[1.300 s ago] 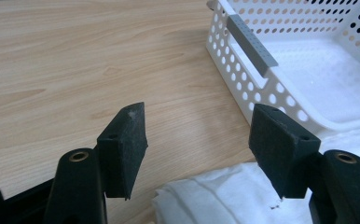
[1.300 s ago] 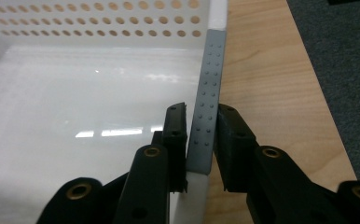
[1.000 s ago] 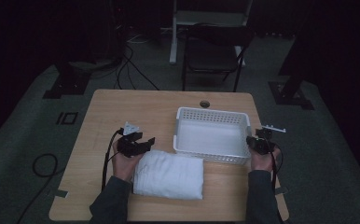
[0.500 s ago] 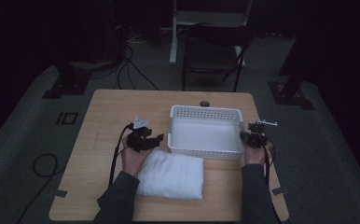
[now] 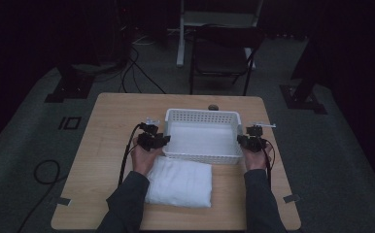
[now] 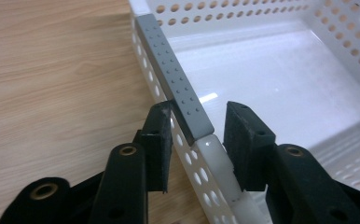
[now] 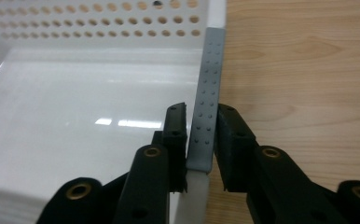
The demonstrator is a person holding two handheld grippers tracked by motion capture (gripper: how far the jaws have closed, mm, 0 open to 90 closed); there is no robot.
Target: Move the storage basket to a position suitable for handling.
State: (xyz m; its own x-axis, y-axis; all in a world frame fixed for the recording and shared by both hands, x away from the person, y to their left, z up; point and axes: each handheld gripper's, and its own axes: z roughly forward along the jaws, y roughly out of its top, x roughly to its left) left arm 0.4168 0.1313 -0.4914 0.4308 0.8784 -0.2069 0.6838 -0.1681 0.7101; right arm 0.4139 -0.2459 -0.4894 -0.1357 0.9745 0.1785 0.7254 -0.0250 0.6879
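Observation:
A white perforated basket [image 5: 202, 116] sits empty on the wooden table [image 5: 112, 121], with a grey dotted strip along each short rim. My left gripper [image 5: 162, 141] straddles the left wall. In the left gripper view its jaws stand either side of the grey strip [image 6: 173, 79], the left gripper [image 6: 197, 123] open with a gap on the inner side. My right gripper [image 5: 241, 140] is at the basket's right wall. In the right gripper view the right gripper [image 7: 201, 126] is shut on the grey strip [image 7: 208, 79]. A folded white towel [image 5: 180, 183] lies in front of the basket.
A small dark object [image 5: 213, 107] lies on the table just behind the basket. A dark folding chair [image 5: 224, 53] stands beyond the far edge. Cables [image 5: 44, 170] trail on the floor at the left.
The basket has slid left across the table with my right gripper on its right wall. My left gripper has moved right and forward onto the left wall.

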